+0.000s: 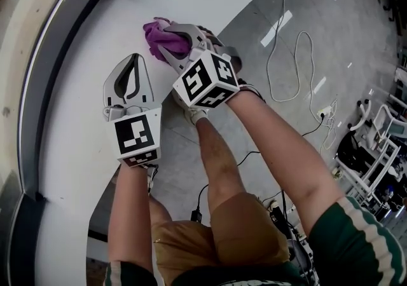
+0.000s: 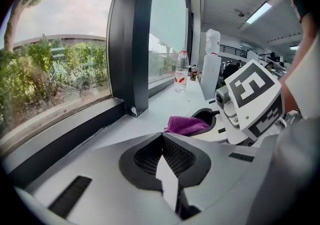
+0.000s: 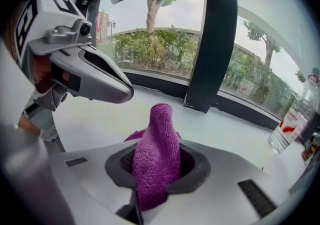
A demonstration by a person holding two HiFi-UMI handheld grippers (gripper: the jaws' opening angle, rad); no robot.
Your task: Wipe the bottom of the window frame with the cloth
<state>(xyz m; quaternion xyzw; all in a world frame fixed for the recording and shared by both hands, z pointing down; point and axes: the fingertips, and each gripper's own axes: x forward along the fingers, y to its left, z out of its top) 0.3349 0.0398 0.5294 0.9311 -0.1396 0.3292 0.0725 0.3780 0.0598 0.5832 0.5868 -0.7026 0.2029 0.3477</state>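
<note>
Cloth (image 1: 158, 35): magenta-purple, nubby weave. Left gripper (image 1: 132, 57) and right gripper (image 1: 170, 40): pale grey shells, black pads. Marker cubes (image 1: 206, 80): black-and-white squares. Sill (image 1: 70, 151): white. Window frame (image 2: 131, 44): black. Shorts (image 1: 245, 227): tan. Sleeve (image 1: 362, 240): dark green, white stripes. Bottle (image 3: 291, 125): clear, red label.

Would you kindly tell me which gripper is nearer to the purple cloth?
Right. The right gripper is shut on the cloth. The left gripper is shut with nothing in it, beside it over the sill, apart from the cloth.
</note>
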